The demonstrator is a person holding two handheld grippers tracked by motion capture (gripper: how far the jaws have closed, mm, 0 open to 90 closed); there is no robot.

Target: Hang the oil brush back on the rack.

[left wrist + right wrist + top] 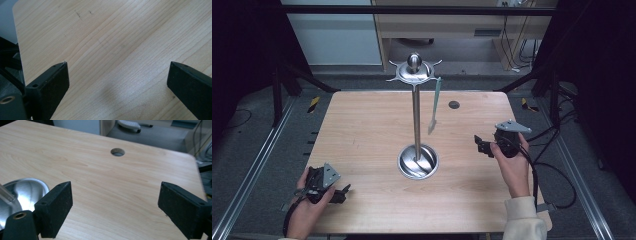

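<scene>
**Two grippers at rest around one metal stand**

Pale wood, lightly grained, makes up the table [362,135] we work at, its corners rounded and one round cable hole [454,104] set near the far edge. Around it we see dark grey floor, black frame posts and, beyond the far edge, a light wooden cabinet with cables hanging by it. We can read no brand, label or writing on anything.

We take the metal stand [416,120] as our landmark: one upright pole rising from one round polished base near the middle of the table, topped by a disc with a ball knob and short hooks. One pale green utensil [435,106] hangs from a hook just to the right of the pole, its tip above the tabletop.

We count two grippers. Our left gripper [343,192] sits well to the near left of the stand's base, close to the table's near edge, and its jaws are spread wide over bare wood [117,57]. Our right gripper [480,145] is to the right of the base, apart from it, jaws likewise spread with nothing between them [115,197]; the base's rim [27,188] shows beside one jaw in the right gripper view.
</scene>
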